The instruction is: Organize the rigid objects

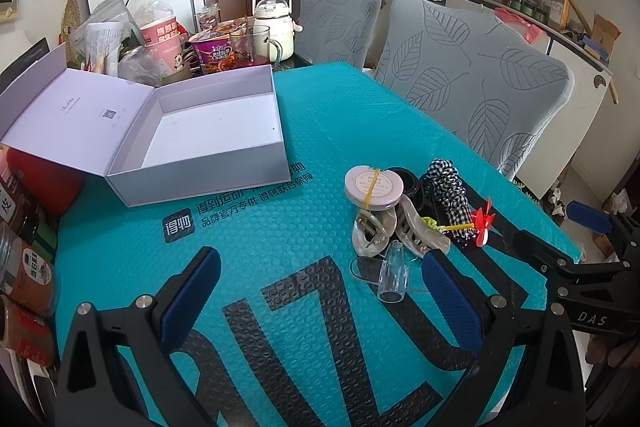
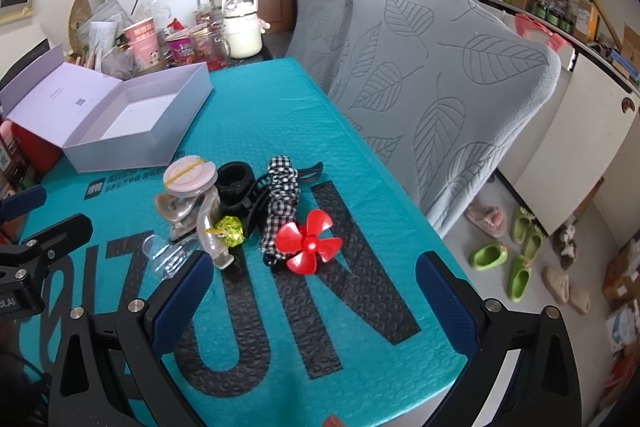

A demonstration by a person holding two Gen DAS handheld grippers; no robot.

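So nothing's packed yet, looks like the very start: the open white cardboard box (image 1: 216,131) sits empty at the far left of the teal bubble-wrap mat (image 1: 328,131). Left gripper (image 1: 320,291) and right gripper (image 2: 312,291) both hover with jaws spread wide, holding nothing. The small stuff is heaped near the right edge, well apart from the box: round pink tin (image 2: 190,174), red plastic propeller (image 2: 309,242), clear plastic cap (image 1: 394,277). Next move is probably closing on one piece.
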